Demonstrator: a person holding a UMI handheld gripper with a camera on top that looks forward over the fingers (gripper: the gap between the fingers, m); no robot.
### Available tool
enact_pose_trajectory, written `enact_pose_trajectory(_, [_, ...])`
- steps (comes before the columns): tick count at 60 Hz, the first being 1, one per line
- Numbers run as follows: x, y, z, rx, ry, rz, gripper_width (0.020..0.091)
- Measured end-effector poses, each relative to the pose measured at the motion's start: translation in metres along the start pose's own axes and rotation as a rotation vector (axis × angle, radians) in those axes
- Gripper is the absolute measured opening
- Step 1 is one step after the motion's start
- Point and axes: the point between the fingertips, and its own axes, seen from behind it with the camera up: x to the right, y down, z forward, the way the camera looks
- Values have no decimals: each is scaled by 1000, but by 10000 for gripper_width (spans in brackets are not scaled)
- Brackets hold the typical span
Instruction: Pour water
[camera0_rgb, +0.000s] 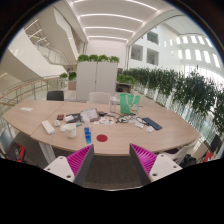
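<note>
My gripper (111, 160) is held above the near edge of a long wooden table (40, 110), its two pink-padded fingers (80, 158) spread wide apart with nothing between them. Far beyond the fingers, two green cups (129, 102) stand together toward the back of the table. A small blue bottle (87, 134) stands nearer, ahead of the left finger. A red round coaster (100, 139) lies just ahead of the fingers.
Papers, a white box (48, 127) and other small items (148, 123) are scattered across the table. Chairs (55, 96) stand around it. White cabinets (97, 76) topped with plants stand behind, and a row of green plants (185, 92) runs along the right.
</note>
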Motion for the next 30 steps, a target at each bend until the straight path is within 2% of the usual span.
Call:
enact_pose_trajectory(1, [23, 9, 5, 4, -9, 4, 794])
enact_pose_trajectory(2, [1, 0, 1, -1, 1, -1, 795])
enact_pose_trajectory(7, [-16, 1, -6, -4, 7, 3, 795])
enact_pose_trajectory(18, [-19, 11, 16, -5, -44, 17, 794])
enact_pose_trajectory(22, [-52, 17, 41, 28, -92, -2, 794])
enact_pose_trajectory(23, [-43, 16, 39, 43, -118, -11, 795])
enact_pose_trajectory(27, [-90, 24, 78, 116, -178, -37, 785])
enact_pose_trajectory(30, [-102, 36, 99, 116, -221, -35, 788])
